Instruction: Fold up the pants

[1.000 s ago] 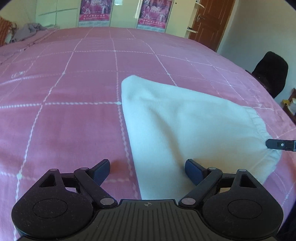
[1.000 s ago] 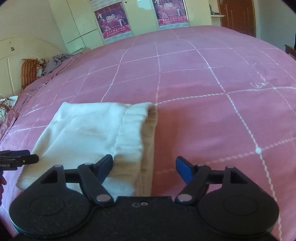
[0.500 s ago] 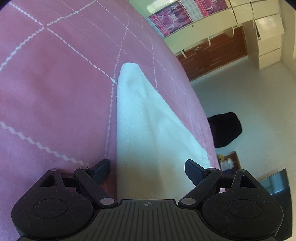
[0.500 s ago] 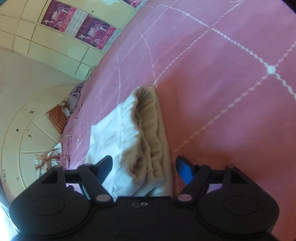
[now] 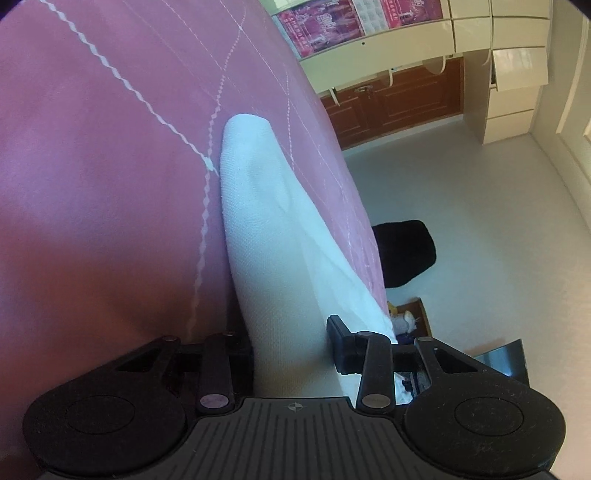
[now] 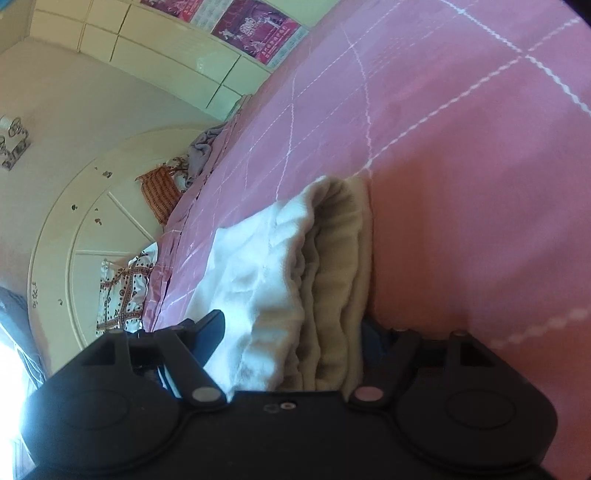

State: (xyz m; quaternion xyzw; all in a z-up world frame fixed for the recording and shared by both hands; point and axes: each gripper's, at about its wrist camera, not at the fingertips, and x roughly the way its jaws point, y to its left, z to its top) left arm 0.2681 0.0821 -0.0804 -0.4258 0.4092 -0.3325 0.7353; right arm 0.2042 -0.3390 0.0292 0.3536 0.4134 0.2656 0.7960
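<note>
Compared with a second ago, when both views sat level over the bed, each camera is now rolled and lower, so the pink bedspread (image 5: 103, 184) tilts steeply; my left gripper (image 5: 291, 349), then spread wide with the fabric edge lying loose between its fingers, is now closing on the white pants (image 5: 266, 229), its pads against both sides of a raised fold. My right gripper (image 6: 291, 332) has kept its wide spread, but the bunched waistband (image 6: 332, 280), which lay flat ahead of it, now fills the gap between its jaws — whether the pads actually press on it I cannot tell, since the right-hand pad is sunk in shadow behind the cloth. The pants lie on the bedspread near its edge, folded into a long narrow wedge; in the left view the long axis runs from my gripper away up the frame to a rounded tip (image 5: 245, 123) touching a white stitched line. In the right view the gathered, cream-toned waistband end points toward me and the white body trails off to the left. Around: posters (image 5: 321, 26) on pale cupboard doors, a brown wooden door (image 5: 399, 107), a black chair (image 5: 404, 254) on the floor beside the bed, a cream headboard (image 6: 85, 229), a striped orange pillow (image 6: 160, 192), a patterned cloth (image 6: 123, 291) — nothing lies across the pants.
</note>
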